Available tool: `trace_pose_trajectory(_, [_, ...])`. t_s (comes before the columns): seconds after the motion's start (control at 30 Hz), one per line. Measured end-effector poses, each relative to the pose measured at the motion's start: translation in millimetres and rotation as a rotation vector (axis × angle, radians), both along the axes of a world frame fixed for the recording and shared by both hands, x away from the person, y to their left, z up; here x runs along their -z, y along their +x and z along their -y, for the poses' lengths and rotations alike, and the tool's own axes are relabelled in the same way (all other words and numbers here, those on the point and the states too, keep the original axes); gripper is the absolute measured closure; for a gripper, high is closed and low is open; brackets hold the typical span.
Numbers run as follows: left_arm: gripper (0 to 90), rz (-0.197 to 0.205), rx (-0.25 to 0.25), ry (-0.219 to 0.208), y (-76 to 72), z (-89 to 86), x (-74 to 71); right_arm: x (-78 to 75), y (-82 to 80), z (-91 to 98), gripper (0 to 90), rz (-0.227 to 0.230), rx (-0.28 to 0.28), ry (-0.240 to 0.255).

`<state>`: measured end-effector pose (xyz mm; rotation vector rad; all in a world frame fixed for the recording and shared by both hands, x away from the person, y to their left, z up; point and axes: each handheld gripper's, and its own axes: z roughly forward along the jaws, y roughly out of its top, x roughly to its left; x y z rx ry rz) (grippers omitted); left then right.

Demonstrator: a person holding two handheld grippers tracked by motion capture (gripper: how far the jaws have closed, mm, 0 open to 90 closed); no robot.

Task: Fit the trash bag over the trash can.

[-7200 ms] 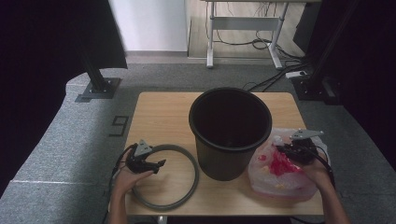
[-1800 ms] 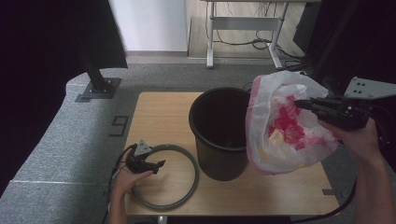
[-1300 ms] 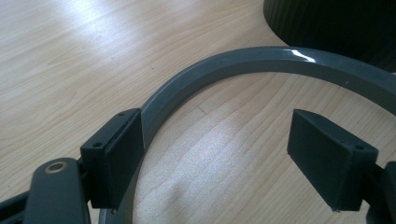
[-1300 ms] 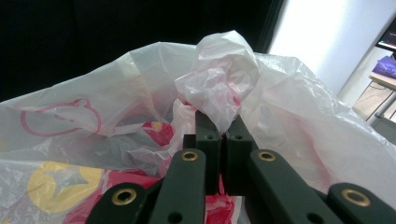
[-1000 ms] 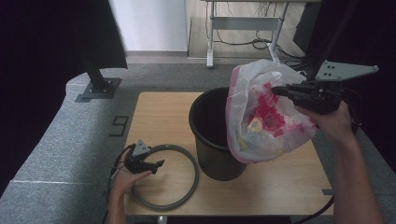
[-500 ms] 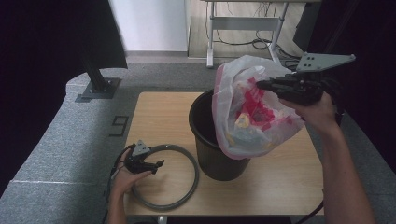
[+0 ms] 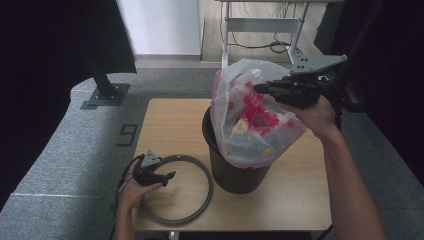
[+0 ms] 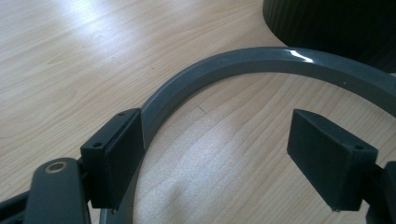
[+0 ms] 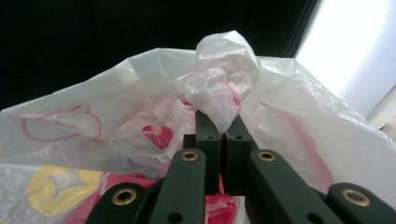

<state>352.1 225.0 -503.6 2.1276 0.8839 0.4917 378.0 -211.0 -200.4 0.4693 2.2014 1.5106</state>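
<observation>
Our right gripper (image 7: 262, 88), arm outstretched and raised, pinches the plastic bag (image 7: 250, 120) in closed fingers above the black bin (image 7: 235, 172). Our left gripper (image 7: 167, 176) rests on the tabletop (image 7: 165, 125), fingers spread across the grey ring (image 7: 197, 210).

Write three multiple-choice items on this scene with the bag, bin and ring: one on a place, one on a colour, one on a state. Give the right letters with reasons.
1. Where does the grey ring lie?
A. on the table left of the bin
B. inside the bin
C. on the floor

2. What colour is the bin?
A. white
B. black
C. yellow

3. How does the right gripper stand?
A. wide open
B. shut on the plastic bag
C. lying on the table

Answers:
1 A, the high view shows the ring flat on the table beside the bin, at the left gripper.
2 B, its wall is black.
3 B, its jaws pinch the bunched top of the plastic bag over the bin.
</observation>
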Motion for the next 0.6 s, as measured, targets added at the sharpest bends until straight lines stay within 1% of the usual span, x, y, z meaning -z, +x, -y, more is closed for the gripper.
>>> trace_pose_trajectory(0.33, [18.8,-0.005,0.002,-0.002,0.1,-0.3,1.0,-0.4,7.3,-12.2,87.4,-0.001,-0.014,-0.001])
trace_pose_trajectory(0.4, [18.8,-0.004,0.001,-0.004,0.0,-0.5,1.1,-0.7,8.9,-14.3,87.3,-0.002,-0.014,-0.006])
trace_pose_trajectory(0.43, [18.8,-0.005,0.001,-0.005,0.0,-0.6,1.1,0.1,12.6,-17.6,87.3,-0.009,-0.015,-0.010])
trace_pose_trajectory(0.6, [18.8,-0.009,0.007,-0.001,0.5,0.5,1.9,3.9,19.1,-24.8,87.3,-0.025,-0.023,-0.034])
